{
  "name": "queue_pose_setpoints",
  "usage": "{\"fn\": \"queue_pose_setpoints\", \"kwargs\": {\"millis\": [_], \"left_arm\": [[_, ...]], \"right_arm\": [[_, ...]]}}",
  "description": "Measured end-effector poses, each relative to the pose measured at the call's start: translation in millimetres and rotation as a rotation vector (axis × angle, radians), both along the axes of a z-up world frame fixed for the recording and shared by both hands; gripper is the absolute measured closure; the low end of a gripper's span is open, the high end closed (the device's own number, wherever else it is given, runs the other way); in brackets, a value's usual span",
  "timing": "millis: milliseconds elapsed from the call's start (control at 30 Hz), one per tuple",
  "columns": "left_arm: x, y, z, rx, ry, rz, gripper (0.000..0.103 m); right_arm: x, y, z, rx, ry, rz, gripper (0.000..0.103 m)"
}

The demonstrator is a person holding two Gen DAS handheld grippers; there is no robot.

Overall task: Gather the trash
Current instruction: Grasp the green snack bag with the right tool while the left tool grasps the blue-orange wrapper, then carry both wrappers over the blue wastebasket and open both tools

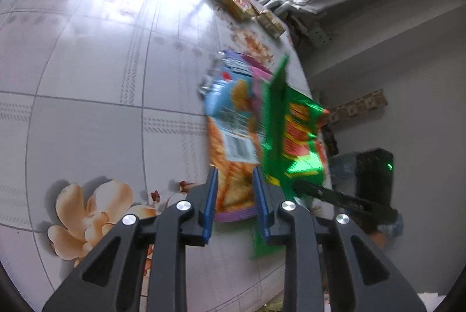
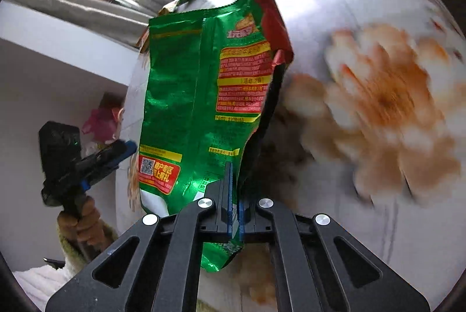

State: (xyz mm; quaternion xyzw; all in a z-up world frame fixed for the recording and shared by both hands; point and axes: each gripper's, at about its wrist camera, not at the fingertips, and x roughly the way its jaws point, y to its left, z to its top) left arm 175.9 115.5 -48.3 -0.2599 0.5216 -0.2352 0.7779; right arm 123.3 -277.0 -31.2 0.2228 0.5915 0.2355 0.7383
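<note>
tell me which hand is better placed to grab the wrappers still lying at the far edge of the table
Neither is free. The left gripper holds a blue and orange snack bag; the right gripper is shut on a shiny green foil bag. The far wrappers show in the left view, so left, marginally.

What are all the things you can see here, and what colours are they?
blue snack bag: one, blue and orange, between the left gripper's pads.
green snack bag: one, shiny green with red, pinched in the right gripper.
wrappers: several, gold, brown and one green, along the table's far edge.
table: one, pale grey cloth with orange flowers.
left gripper: one, black with blue pads, shut on the blue bag.
right gripper: one, black with blue pads, shut.
hand: one, holding the left gripper's handle.
</note>
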Motion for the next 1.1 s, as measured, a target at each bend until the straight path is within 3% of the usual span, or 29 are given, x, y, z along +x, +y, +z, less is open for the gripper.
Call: {"fn": "queue_pose_setpoints", "kwargs": {"millis": [167,300,533,633,833,933,1067,1100], "left_arm": [[25,-18,-4,0.050,-0.007,-0.027,0.079],[47,-41,-12,0.107,0.028,-0.073,0.077],[48,-55,-22,0.032,0.083,-0.112,0.075],[51,-52,-30,-0.102,0.127,-0.109,0.074],[44,-36,-40,-0.477,0.189,-0.081,0.074],[43,-37,-41,-0.506,0.188,-0.068,0.075],[42,-47,-43,-0.426,0.187,-0.070,0.077],[41,-51,-44,-0.407,0.190,-0.077,0.084]], "right_arm": [[-13,-9,8,-0.061,-0.023,-0.023,0.101],[-14,-14,14,-0.002,-0.047,-0.065,0.101],[-8,-12,9,-0.117,-0.056,-0.106,0.101],[-10,-11,10,-0.131,-0.068,-0.092,0.101],[-5,-11,10,-0.123,-0.077,-0.084,0.102],[-6,-12,10,-0.123,-0.087,-0.079,0.102],[-11,-20,9,-0.099,-0.085,-0.083,0.102],[-13,-21,9,-0.095,-0.086,-0.085,0.102]]}}
